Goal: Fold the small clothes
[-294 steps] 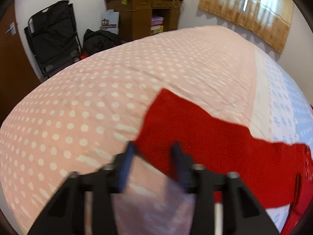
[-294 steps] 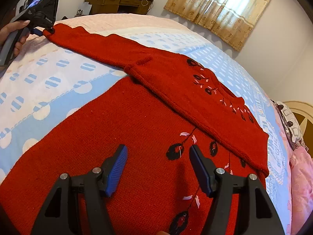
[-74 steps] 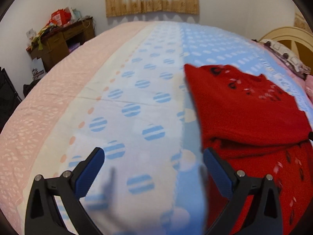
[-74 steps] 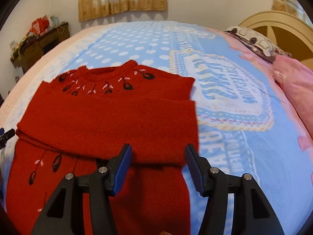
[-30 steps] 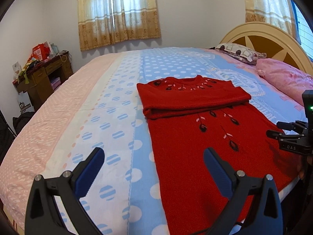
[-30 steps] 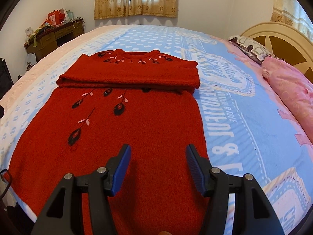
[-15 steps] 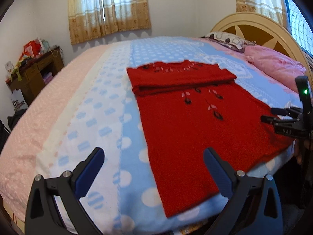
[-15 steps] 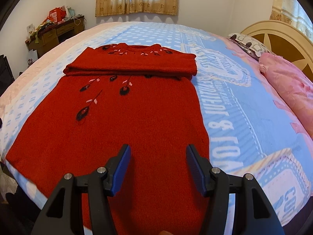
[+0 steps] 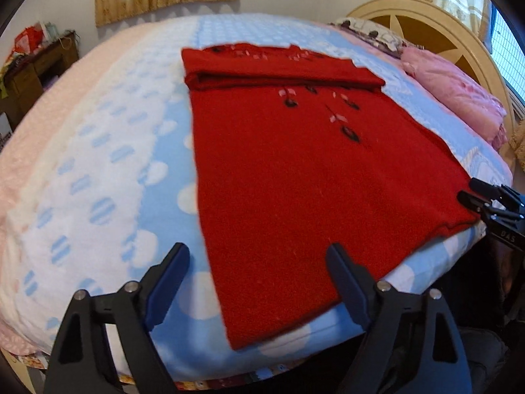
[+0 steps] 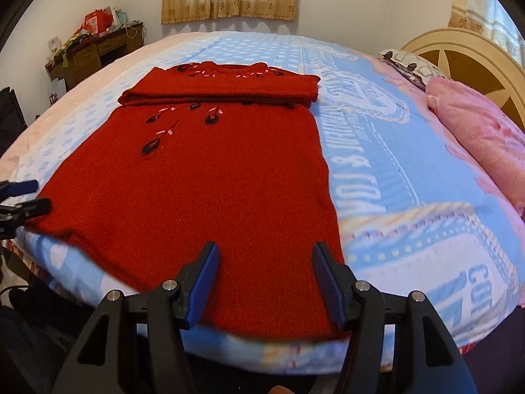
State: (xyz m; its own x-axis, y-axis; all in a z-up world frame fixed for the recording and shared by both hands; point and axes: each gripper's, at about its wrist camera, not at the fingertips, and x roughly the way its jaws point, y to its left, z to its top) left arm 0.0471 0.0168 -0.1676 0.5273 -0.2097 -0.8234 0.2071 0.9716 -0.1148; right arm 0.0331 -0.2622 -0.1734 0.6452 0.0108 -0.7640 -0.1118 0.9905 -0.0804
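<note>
On blue dotted blanket (image 10: 377, 164), one red sweater (image 10: 210, 177), sleeves folded across chest, hem corners blurred. Two grippers: left gripper (image 9: 259, 282) closing, nothing pinched; right gripper (image 10: 264, 282) half-spread, unclamped, above hem.

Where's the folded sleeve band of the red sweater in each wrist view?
Left wrist: folded sleeve band lies upper centre, across the red sweater at its far end.
Right wrist: band sits upper left of centre.
Shared landmark: pink pillow, right of the sweater.
</note>
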